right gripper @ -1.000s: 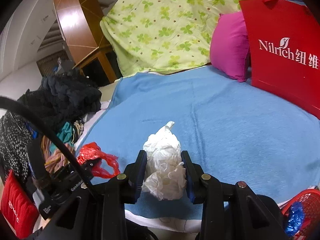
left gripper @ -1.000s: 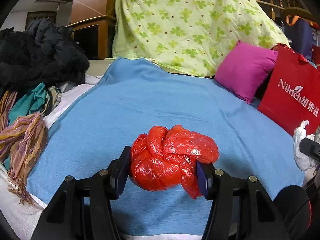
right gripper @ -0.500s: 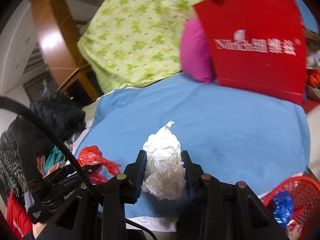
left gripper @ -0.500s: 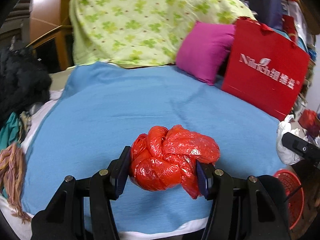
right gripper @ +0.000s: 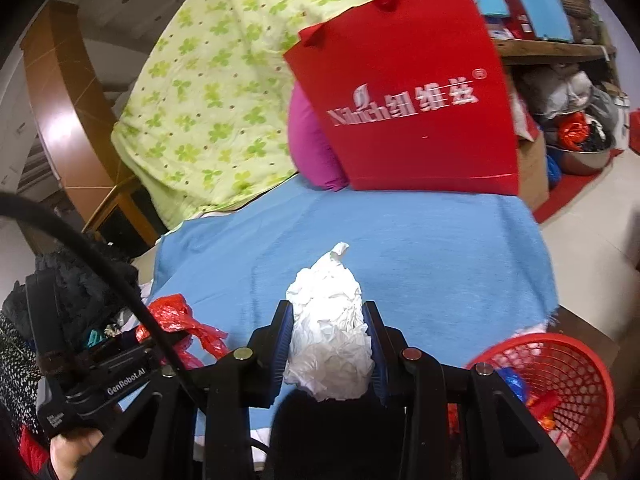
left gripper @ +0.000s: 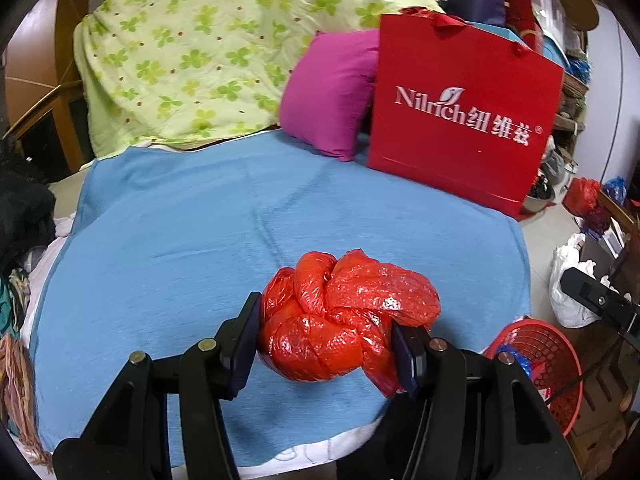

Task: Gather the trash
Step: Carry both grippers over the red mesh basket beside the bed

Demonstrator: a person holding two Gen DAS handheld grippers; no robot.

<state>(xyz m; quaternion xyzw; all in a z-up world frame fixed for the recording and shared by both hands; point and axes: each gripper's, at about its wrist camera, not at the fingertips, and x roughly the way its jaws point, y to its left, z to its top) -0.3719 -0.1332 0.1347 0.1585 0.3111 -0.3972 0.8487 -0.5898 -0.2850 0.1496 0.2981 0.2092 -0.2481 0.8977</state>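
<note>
Above the blue cover (left gripper: 180,240), near its basket-side edge, both pieces of trash are in hand. Left gripper (left gripper: 326,334) is clamped on the knotted red bag (left gripper: 344,316); right gripper (right gripper: 328,344) is clamped narrow on the white paper wad (right gripper: 328,340). The red basket (right gripper: 576,364) sits on the floor just beside the cover's corner, some scraps already inside. Pickup looks done; left to do: carry both over the basket and release. No other trash visible on the cover.

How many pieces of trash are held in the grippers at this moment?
2. A knotted red plastic bag sits between the left gripper's fingers; a crumpled white paper wad sits between the right gripper's fingers.
</note>
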